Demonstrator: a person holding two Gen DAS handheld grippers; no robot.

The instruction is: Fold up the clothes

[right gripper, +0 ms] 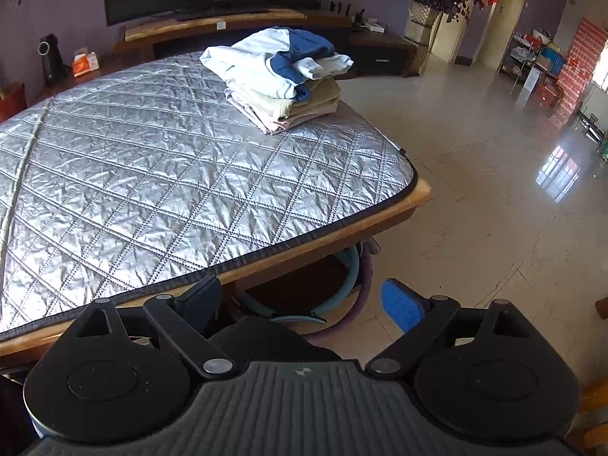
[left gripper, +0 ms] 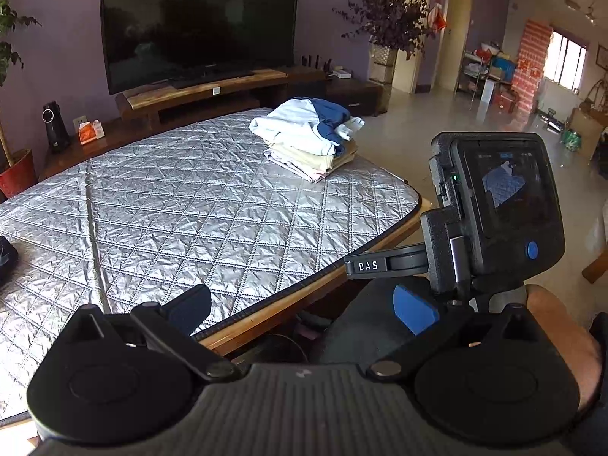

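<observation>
Both the left gripper (left gripper: 304,311) and right gripper (right gripper: 304,300) hang released while the soft, light pile (right gripper: 277,76) at one o'clock looks best pinched at a hem.

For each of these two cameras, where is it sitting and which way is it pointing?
Left wrist: on the left gripper, off the table's near right corner, facing the TV; open fingers, the right gripper's body and some skin show.
Right wrist: on the right gripper, same edge, aimed across the table; only its open fingers show.
Shared: silver quilted mat, clothes pile.
</observation>
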